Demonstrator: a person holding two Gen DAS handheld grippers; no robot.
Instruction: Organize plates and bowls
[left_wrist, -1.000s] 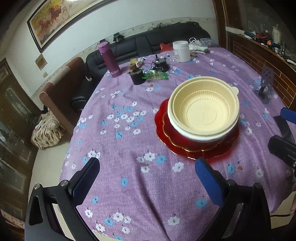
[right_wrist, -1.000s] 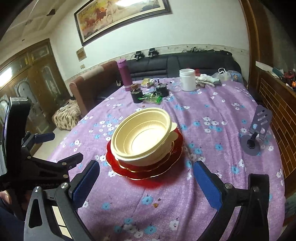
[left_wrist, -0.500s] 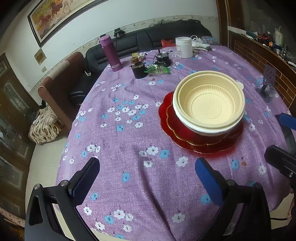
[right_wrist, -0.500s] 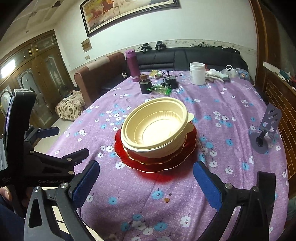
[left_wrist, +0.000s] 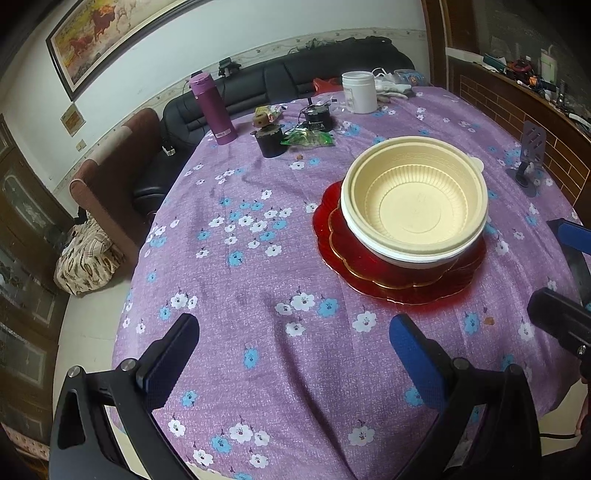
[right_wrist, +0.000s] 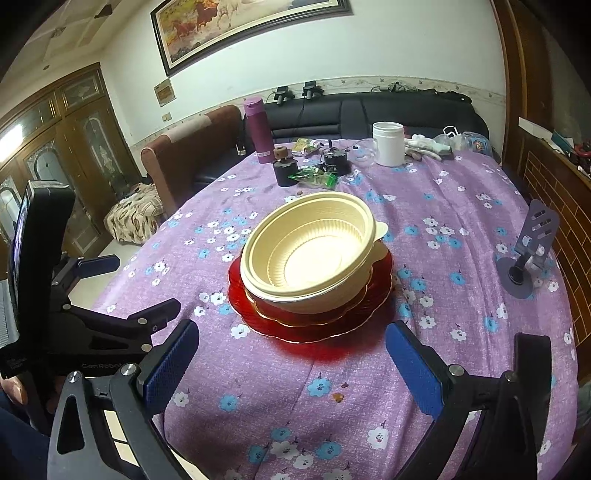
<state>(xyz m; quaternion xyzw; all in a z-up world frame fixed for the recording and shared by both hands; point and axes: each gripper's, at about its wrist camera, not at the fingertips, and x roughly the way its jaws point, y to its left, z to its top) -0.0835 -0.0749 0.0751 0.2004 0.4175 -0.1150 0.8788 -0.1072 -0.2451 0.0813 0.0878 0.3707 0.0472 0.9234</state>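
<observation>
Cream plastic bowls (left_wrist: 413, 206) (right_wrist: 306, 254) are nested on a stack of red glass plates (left_wrist: 402, 284) (right_wrist: 314, 328) on the purple flowered tablecloth. My left gripper (left_wrist: 295, 350) is open above the cloth's near edge, left of the stack, holding nothing. It also shows at the left of the right wrist view as the left gripper (right_wrist: 122, 284). My right gripper (right_wrist: 291, 354) is open just in front of the plates, empty. Its blue fingertips (left_wrist: 572, 236) show at the right edge of the left wrist view.
At the far side of the table stand a purple flask (left_wrist: 214, 110) (right_wrist: 256, 129), a white jar (left_wrist: 358, 92) (right_wrist: 388, 144), small black pots (left_wrist: 271, 140) and a green wrapper (right_wrist: 314, 177). A grey phone stand (left_wrist: 530, 158) (right_wrist: 528, 251) sits right. A black sofa (right_wrist: 369, 110) lies behind.
Both grippers have drawn back and up from the stack, so more of the tablecloth shows in front. The bowls and plates have not moved.
</observation>
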